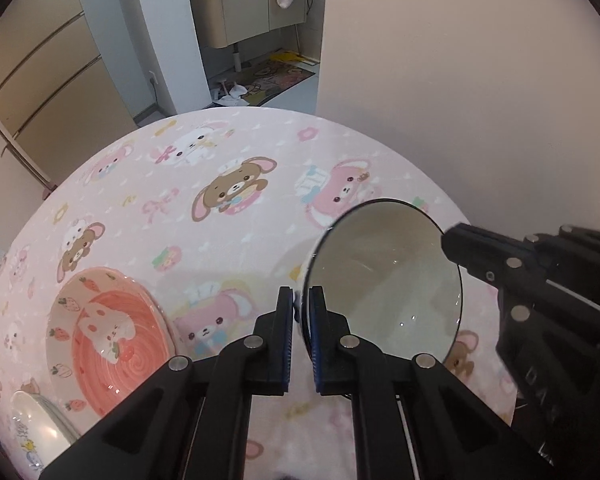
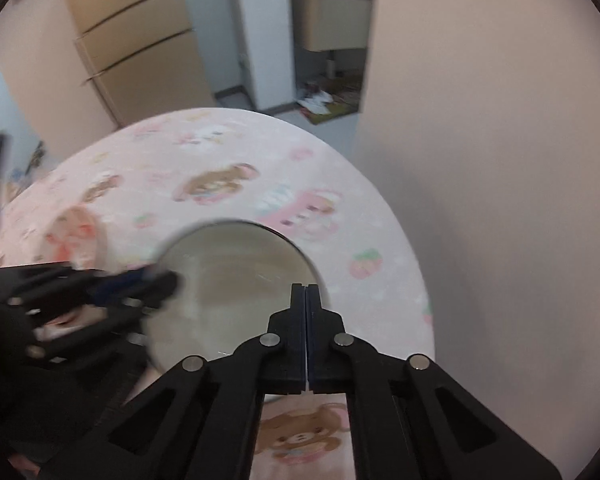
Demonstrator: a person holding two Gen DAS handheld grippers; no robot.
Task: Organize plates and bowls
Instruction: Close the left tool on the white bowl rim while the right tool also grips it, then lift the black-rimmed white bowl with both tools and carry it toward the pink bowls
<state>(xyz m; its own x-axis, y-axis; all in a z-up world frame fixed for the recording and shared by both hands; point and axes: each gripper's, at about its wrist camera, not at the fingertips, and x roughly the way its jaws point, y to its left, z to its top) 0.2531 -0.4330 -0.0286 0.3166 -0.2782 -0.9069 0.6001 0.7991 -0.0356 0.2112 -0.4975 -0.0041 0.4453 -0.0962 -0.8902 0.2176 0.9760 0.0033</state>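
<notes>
Bowl [image 1: 388, 280] hangs tilted above the table [image 1: 220, 208], left gripper [image 1: 300, 300] and right gripper [image 2: 306, 292] each clenched on its rim; lift evenly toward the pink plate [image 1: 108, 336].

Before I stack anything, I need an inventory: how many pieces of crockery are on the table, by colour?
Grey-white bowl, rim pinched by both tongs: 1
Pink rabbit-pattern plate: 1
White dish, only partly in view at the frame edge: 1
Total: 3
</notes>
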